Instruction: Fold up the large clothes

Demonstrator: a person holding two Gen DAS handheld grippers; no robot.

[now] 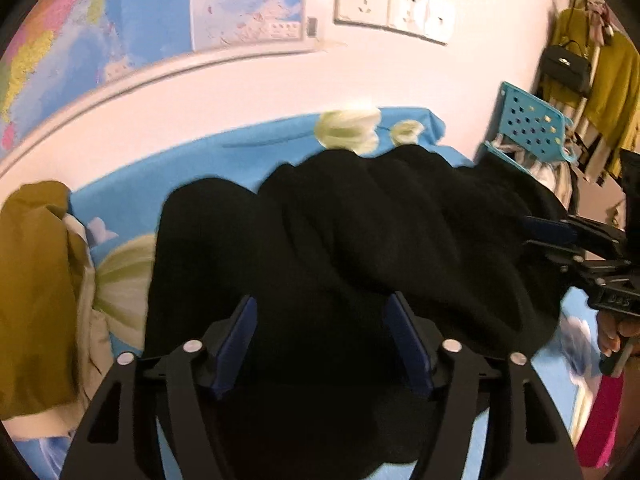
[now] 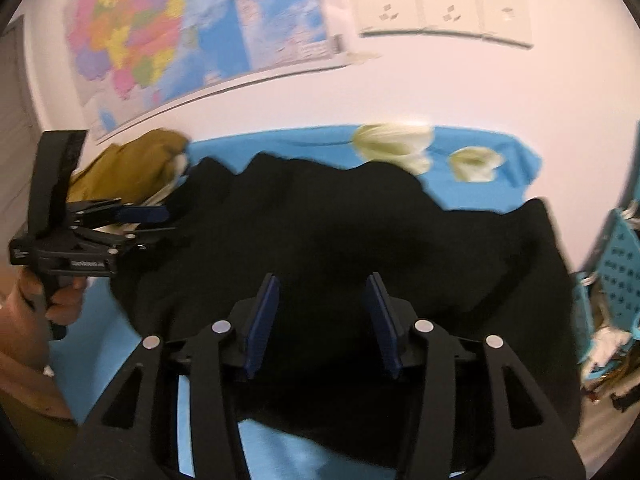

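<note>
Both grippers hovered with jaws spread and nothing between the pads: the left gripper point(image 1: 320, 340) over the near left edge of the black garment point(image 1: 360, 240), the right gripper point(image 2: 324, 320) over its near right edge. That garment lay rumpled on the blue flowered bed sheet point(image 1: 132, 196), long axis running left to right, directly ahead of both. Beyond it stood the wall map point(image 2: 160, 40).

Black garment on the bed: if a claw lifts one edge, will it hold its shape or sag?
The black garment would probably sag: it lies in soft rumpled folds. It looks thick, so perhaps heavy. The matte fabric seems unlikely to slip.
</note>
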